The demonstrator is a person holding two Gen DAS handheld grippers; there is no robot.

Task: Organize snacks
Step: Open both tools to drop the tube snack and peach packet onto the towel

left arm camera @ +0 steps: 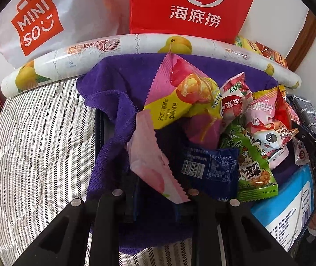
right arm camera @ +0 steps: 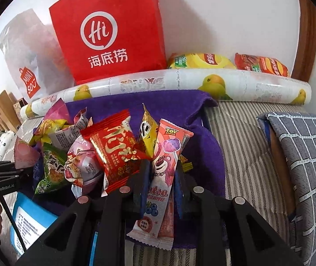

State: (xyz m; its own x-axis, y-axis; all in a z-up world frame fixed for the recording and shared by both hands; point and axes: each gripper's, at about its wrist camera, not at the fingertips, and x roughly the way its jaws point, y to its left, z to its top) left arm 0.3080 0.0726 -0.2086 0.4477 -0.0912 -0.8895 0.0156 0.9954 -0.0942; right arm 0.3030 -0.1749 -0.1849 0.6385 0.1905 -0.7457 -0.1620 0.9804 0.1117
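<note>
Between the fingers of our right gripper point(right arm camera: 161, 181) stands a long pink Toy Story lollipop wrapper point(right arm camera: 160, 177), upright, with the jaws drawn in close on either side of it and the pads against the packet. Our left gripper point(left arm camera: 155, 190) is closed down narrow over a pale pink packet point(left arm camera: 151, 155), whose serrated edge reaches back to the fingers; we cannot tell whether the pads truly pinch it. Just beside the lollipop wrapper, on its left in the right wrist view, lies a red packet with gold lettering point(right arm camera: 113, 153), and behind it a yellow packet point(right arm camera: 148, 133) pokes up. Further left we see a green chicken-print packet point(left arm camera: 253, 168), a dark blue packet point(left arm camera: 209, 168) showing its barcode, a panda packet point(left arm camera: 268, 141) and a large pink-and-yellow bag point(left arm camera: 180, 95), all heaped on a purple towel point(left arm camera: 109, 84). Under the towel is a striped cover point(left arm camera: 36, 144). Beyond the heap runs a rolled fruit-print sheet point(left arm camera: 135, 44), and behind that stand a red paper bag point(left arm camera: 193, 4) and a white Miniso bag point(left arm camera: 36, 22) against the wall. A blue box point(left arm camera: 291, 204) sits near the heap's edge, and a checked cushion point(right arm camera: 306, 166) lies well apart at the right.
</note>
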